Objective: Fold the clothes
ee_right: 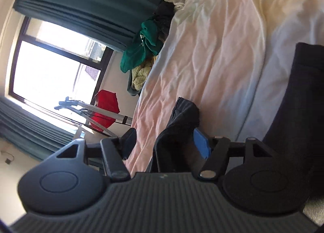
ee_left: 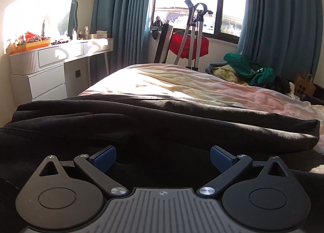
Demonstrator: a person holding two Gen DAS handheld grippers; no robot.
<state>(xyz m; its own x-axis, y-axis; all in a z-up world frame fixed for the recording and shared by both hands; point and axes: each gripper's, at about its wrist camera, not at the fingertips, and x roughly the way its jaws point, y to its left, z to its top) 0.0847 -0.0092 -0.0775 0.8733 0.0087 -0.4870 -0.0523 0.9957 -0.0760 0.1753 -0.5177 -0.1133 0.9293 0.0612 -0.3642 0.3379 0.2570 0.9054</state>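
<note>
A black garment lies spread across the near part of the bed. My left gripper is open, low over the garment, with nothing between its blue pads. In the right wrist view, which is rolled sideways, my right gripper has its jaws apart with a bunched fold of the black garment standing between them, against the blue pad; the other pad is clear of the cloth. More black cloth hangs at the right.
A pile of green and yellow clothes lies at the bed's far right, also in the right wrist view. A white dresser stands at left. A garment steamer stand and a red item stand by the window.
</note>
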